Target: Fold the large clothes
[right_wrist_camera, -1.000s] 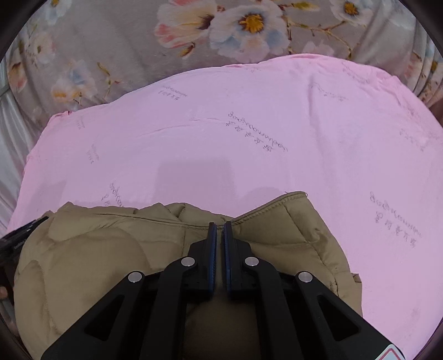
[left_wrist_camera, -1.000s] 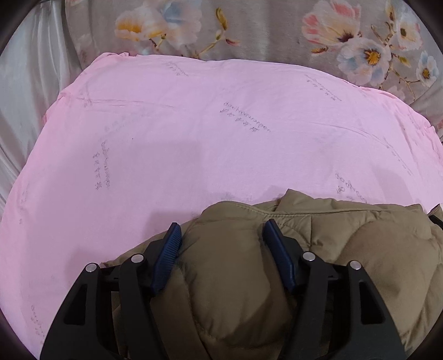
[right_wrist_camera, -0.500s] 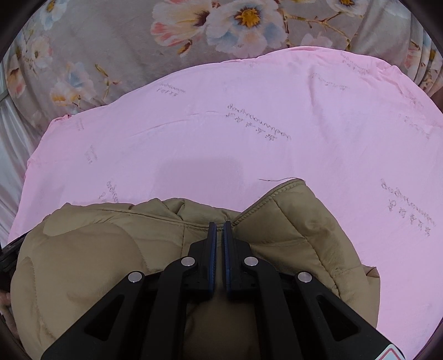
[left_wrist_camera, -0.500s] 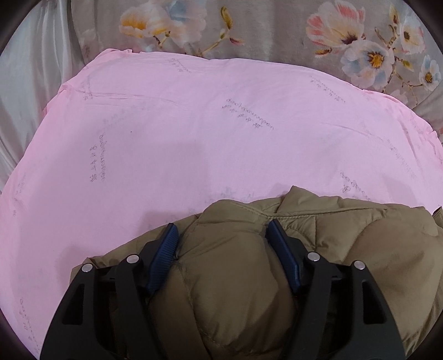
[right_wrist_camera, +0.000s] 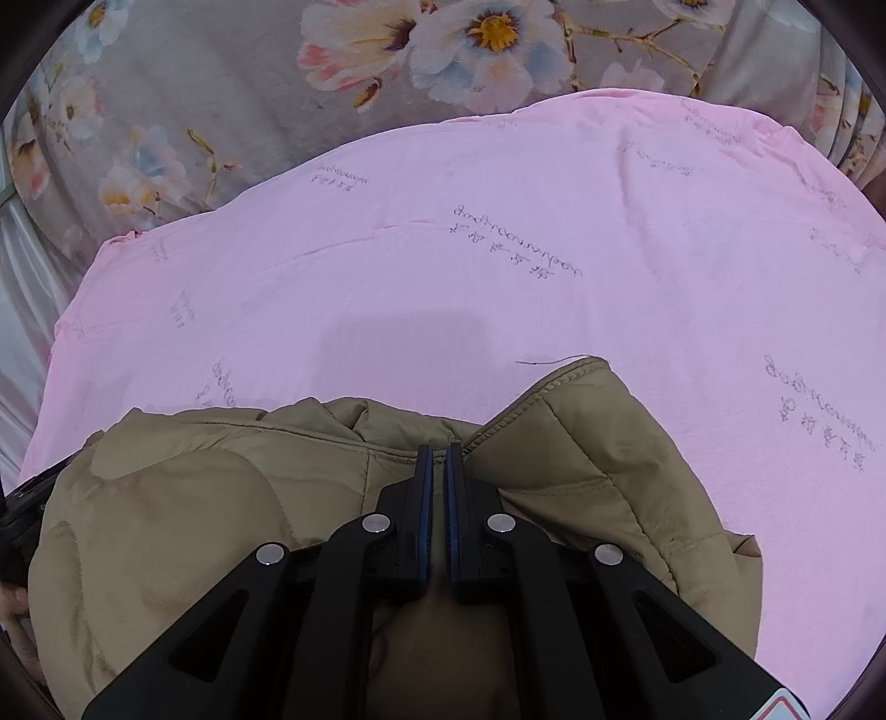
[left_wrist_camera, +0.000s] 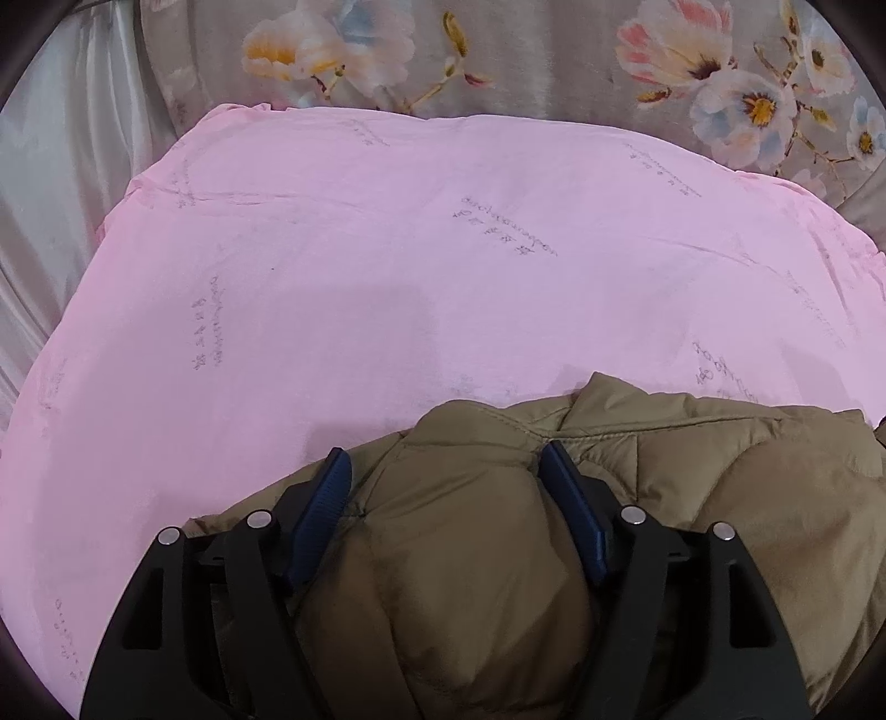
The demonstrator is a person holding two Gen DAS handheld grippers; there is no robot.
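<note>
A puffy olive-brown quilted jacket lies bunched at the near edge of a pink printed sheet. The left gripper is opening, padding bulging between its blue pads. The right gripper pinches jacket fabric (jaws together). Grey floral bedding lies beyond the sheet.

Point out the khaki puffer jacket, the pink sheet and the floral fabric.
khaki puffer jacket (right_wrist_camera: 587, 443): right wrist view, its stitched corner flap.
pink sheet (left_wrist_camera: 387, 266): left wrist view, its bare middle.
floral fabric (right_wrist_camera: 493, 33): right wrist view, a printed flower.

Left gripper jaws opening; right gripper jaws closed.
</note>
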